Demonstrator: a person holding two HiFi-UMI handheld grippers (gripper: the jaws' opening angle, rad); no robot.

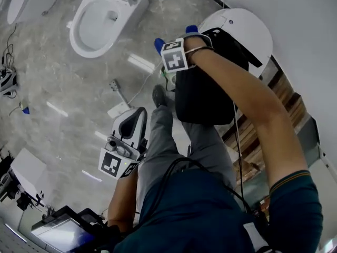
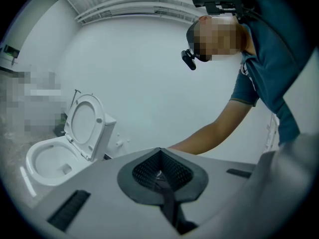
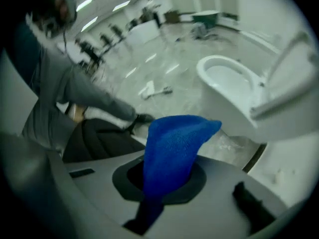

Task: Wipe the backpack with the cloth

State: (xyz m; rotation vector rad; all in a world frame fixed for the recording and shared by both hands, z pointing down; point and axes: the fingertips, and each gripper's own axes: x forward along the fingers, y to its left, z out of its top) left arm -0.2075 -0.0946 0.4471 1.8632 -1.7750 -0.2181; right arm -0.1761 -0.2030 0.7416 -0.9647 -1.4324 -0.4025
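Wiping seems barely under way: the right claw [image 3: 162, 176] grips the blue cloth [image 3: 174, 138] by the top of the black backpack [image 1: 202, 88], while the left claw [image 2: 159, 171] hangs clenched, empty.

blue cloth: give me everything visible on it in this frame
The blue cloth is bright blue with a nubby, towel-like weave. It is bunched into a thick fold and clamped in the right gripper, whose jaws are shut on its lower part. Its free end stands out past the jaws, tipped to one side. In the head view only two blue bits show beside that gripper, at the top edge of the black backpack. Whether the cloth presses on the backpack cannot be told.
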